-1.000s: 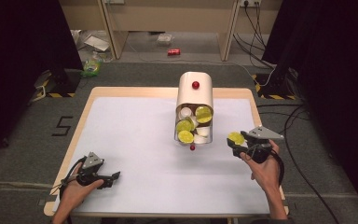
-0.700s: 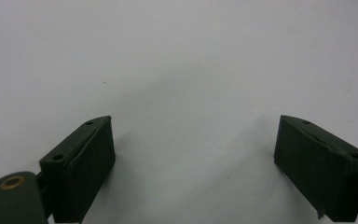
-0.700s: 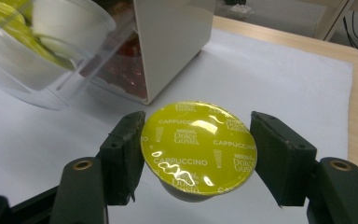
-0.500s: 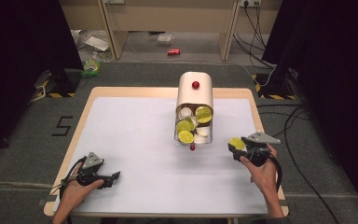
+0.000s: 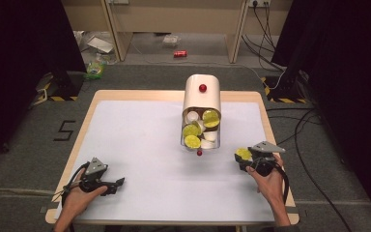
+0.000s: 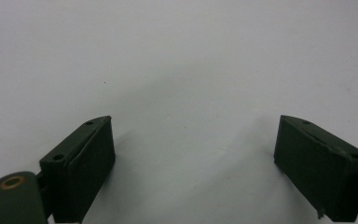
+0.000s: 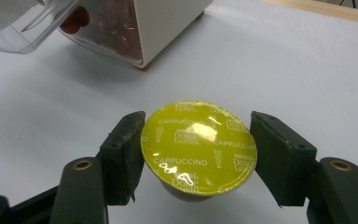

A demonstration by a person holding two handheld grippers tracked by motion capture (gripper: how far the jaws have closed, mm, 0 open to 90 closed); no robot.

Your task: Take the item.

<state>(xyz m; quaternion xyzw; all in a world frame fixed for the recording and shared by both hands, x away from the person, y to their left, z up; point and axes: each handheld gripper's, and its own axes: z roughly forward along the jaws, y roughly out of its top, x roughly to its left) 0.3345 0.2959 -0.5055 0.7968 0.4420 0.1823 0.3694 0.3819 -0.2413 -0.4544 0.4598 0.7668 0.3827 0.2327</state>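
A yellow-green foil-topped "Cappuccino" capsule (image 7: 198, 147) sits between the jaws of my right gripper (image 7: 198, 154), which is shut on its rim and holds it low over the white table top (image 7: 307, 70). In the high view that capsule (image 5: 243, 153) and the right gripper (image 5: 243, 157) are near the table's right edge, to the right of the capsule holder (image 5: 202, 96). The holder's clear drawer (image 5: 200, 133) stands pulled out with several green and white capsules in it. My left gripper (image 5: 121, 182) rests at the front left, open, with only table between its jaws (image 6: 193, 154).
A small red knob (image 5: 199, 152) marks the front of the drawer. The holder's cream body (image 7: 168, 23) and clear drawer (image 7: 28, 23) lie just beyond the held capsule. Cables and a red can (image 5: 179, 53) lie on the floor behind the table (image 5: 140, 145).
My right gripper has sunk toward the table with the capsule still in its jaws. The left gripper and the holder have kept still.
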